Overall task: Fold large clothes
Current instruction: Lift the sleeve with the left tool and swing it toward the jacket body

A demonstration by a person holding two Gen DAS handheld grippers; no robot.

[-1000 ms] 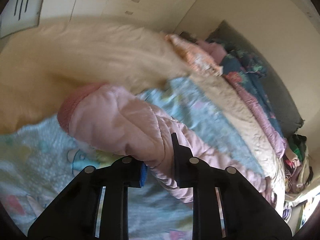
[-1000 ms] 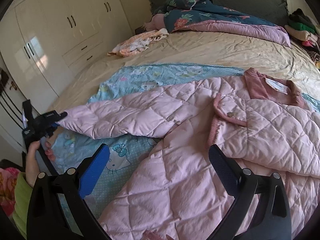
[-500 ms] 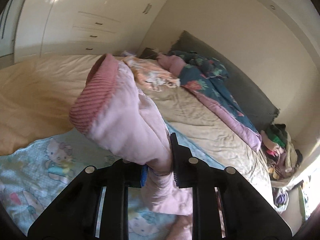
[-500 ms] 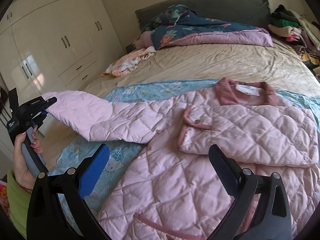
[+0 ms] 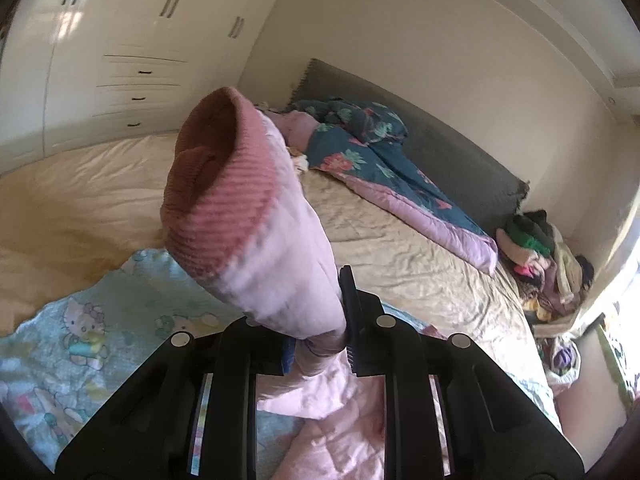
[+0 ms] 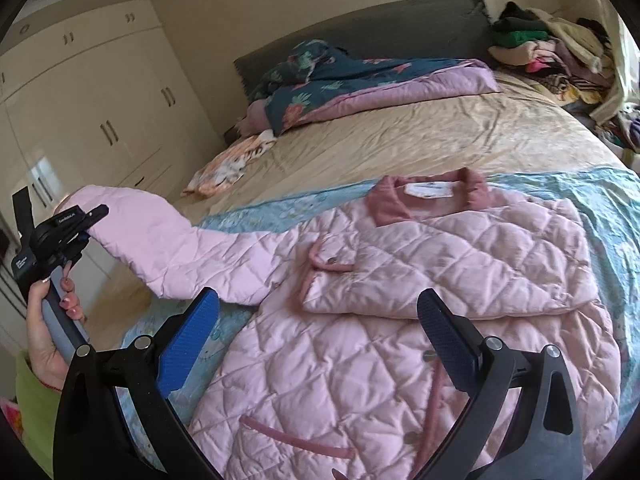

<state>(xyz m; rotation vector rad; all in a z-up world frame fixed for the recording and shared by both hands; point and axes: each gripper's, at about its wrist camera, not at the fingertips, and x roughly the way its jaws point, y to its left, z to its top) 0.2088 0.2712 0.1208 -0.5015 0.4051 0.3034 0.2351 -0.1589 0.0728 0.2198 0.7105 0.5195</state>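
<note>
Here the pink quilted jacket [image 6: 400, 320] lies spread on the blue printed sheet [image 6: 592, 200] over the bed [image 6: 460, 136], one side already folded in. The left gripper [image 5: 320, 340] pinches the sleeve [image 5: 280, 248] just below its ribbed cuff [image 5: 216, 184], lifted clear of the bed; the right gripper [image 6: 316, 336] hovers spread and empty. Padded and soft (probably light, floppy), it should fold best when gripped near the seams or cuff.

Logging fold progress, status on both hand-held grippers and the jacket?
Left hand-held gripper shut on sleeve, lifted. Right hand-held gripper open, empty. Pink jacket flat, other sleeve folded. Nothing blocking.
</note>
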